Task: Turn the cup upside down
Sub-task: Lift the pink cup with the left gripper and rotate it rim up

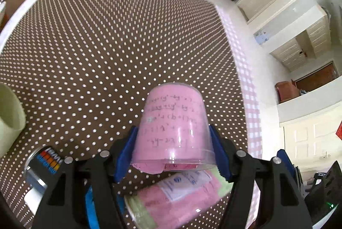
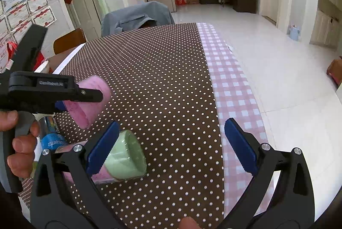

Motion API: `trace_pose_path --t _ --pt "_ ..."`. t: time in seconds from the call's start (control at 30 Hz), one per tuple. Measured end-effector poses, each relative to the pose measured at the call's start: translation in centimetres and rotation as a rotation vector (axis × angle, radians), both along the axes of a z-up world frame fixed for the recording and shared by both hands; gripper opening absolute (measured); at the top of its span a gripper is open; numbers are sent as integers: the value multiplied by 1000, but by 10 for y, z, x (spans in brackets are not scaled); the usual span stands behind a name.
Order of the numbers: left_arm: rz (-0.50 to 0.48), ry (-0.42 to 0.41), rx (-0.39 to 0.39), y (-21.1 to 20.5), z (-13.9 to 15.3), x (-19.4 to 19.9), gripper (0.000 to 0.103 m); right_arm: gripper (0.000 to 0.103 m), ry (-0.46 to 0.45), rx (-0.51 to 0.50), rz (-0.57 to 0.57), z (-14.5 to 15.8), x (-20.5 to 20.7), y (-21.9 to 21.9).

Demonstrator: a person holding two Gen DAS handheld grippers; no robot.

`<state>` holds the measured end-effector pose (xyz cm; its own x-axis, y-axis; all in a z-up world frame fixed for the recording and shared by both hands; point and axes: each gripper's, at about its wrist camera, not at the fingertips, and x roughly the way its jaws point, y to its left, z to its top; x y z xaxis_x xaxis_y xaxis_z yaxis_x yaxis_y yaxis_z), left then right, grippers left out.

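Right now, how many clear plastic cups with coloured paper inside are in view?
2: pink-lined clear plastic cup held by left gripper above the table; green-and-pink-lined cup lying on the dotted tablecloth.

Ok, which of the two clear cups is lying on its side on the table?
The cup lined with green and pink paper, lying on the dotted tablecloth beside the open right gripper. The other, the pink-lined cup, is held in the air by the left gripper.

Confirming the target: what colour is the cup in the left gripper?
Pink cup, clear-walled with handwriting; left wrist view.
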<state>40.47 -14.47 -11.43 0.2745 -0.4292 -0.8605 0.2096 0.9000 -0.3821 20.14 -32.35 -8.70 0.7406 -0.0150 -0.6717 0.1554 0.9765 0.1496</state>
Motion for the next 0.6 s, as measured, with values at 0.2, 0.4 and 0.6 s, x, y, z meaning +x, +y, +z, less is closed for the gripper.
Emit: trace_pose_path --t 0.2,0.4,0.6 --pt "11 -104 -40 34 50 -59 65 97 -47 -21 7 15 -25 14" --pt "29 -182 -70 58 77 -114 65 97 -90 -34 38 24 -61 35" --pt "47 -231 -87 83 60 -169 65 97 -119 -37 75 19 -96 57"
